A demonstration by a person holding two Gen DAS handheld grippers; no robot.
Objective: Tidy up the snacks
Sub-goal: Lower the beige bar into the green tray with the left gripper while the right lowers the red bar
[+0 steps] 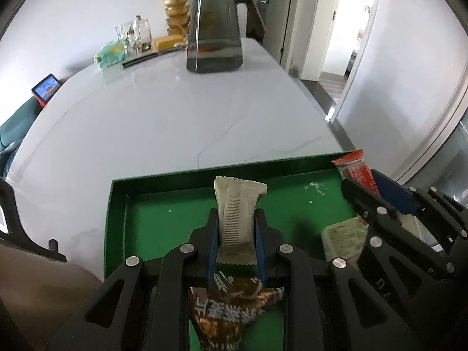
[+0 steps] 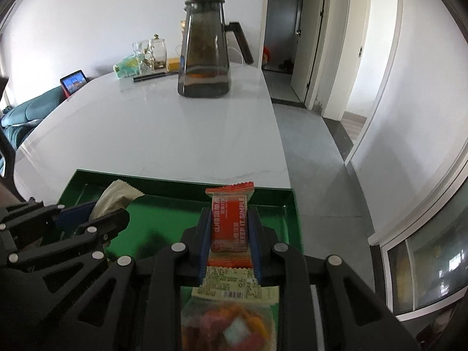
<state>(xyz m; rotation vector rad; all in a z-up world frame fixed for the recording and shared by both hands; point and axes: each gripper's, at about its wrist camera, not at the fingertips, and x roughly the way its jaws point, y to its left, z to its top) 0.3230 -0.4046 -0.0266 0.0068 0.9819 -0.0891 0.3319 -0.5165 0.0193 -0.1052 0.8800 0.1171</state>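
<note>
My left gripper (image 1: 236, 216) is shut on a beige snack bar wrapper (image 1: 238, 204), held above the green tray (image 1: 117, 204). Under that gripper a brown snack packet (image 1: 231, 307) lies in the tray. My right gripper (image 2: 229, 219) is shut on a red snack bar (image 2: 231, 219) over the tray's right part (image 2: 295, 219). Below it lies a clear packet with colourful contents (image 2: 231, 316). In the left wrist view the right gripper (image 1: 377, 196) shows at the right with the red bar (image 1: 355, 171). The left gripper (image 2: 93, 216) and its beige wrapper (image 2: 117, 196) appear in the right wrist view.
A dark glass pitcher (image 1: 215, 26) stands on the white marble table (image 1: 161, 117) beyond the tray. Glass jars (image 1: 134, 35), a green packet (image 1: 109, 54) and gold bowls (image 1: 175, 14) sit at the far end. The table's right edge drops to a grey floor (image 2: 316, 161). A pale packet (image 1: 342, 239) lies in the tray.
</note>
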